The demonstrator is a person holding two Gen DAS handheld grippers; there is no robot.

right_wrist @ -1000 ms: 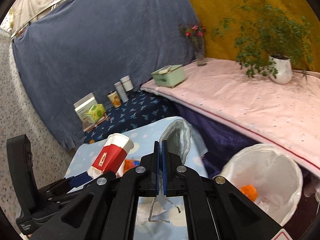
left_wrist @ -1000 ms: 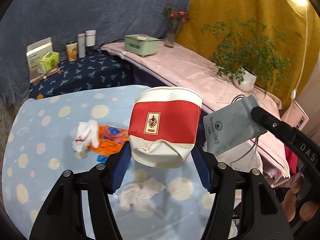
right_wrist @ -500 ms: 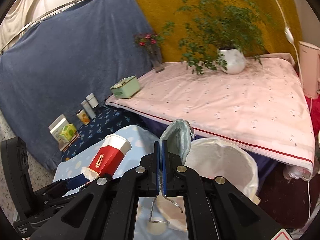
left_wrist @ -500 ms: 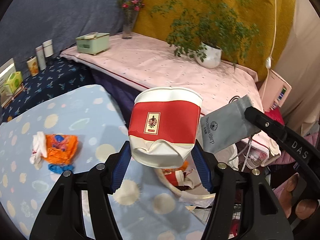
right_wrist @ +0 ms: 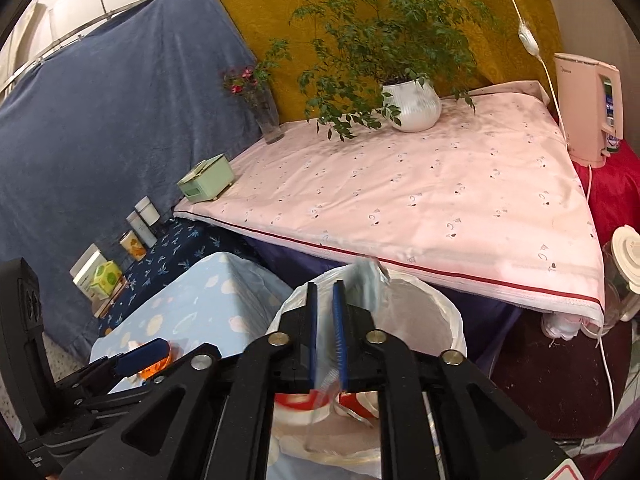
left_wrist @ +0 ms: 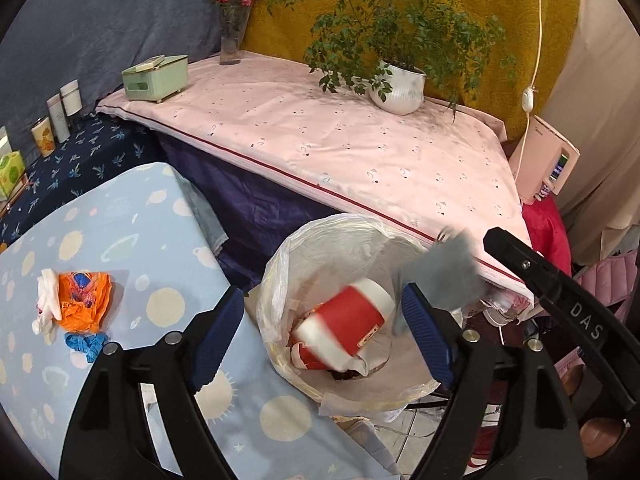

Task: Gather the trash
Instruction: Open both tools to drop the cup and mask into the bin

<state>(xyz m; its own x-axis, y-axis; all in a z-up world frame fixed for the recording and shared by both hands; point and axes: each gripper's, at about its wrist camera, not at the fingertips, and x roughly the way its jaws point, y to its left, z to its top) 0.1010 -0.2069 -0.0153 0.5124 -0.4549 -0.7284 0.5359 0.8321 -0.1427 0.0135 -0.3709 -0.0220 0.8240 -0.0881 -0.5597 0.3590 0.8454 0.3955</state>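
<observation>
Red and white, the paper cup (left_wrist: 344, 330) lies blurred inside the lined bin (left_wrist: 280, 264) at about 5 o'clock off the blue worktop (left_wrist: 120, 216), because the left gripper (left_wrist: 324, 336) hangs right over the bin mouth with its jaws spreading and nothing between them. The right gripper (right_wrist: 324, 336), also above the bin, has its jaws parting, with the grey pouch (right_wrist: 366, 280) apparently slipping free. Orange wrapper (left_wrist: 82, 296) and other scraps on the worktop await collecting.

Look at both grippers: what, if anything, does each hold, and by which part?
Nothing is held. The left gripper is opening, the red-and-white cup already in the bin. The right gripper is opening, releasing the blurred grey pouch.
</observation>
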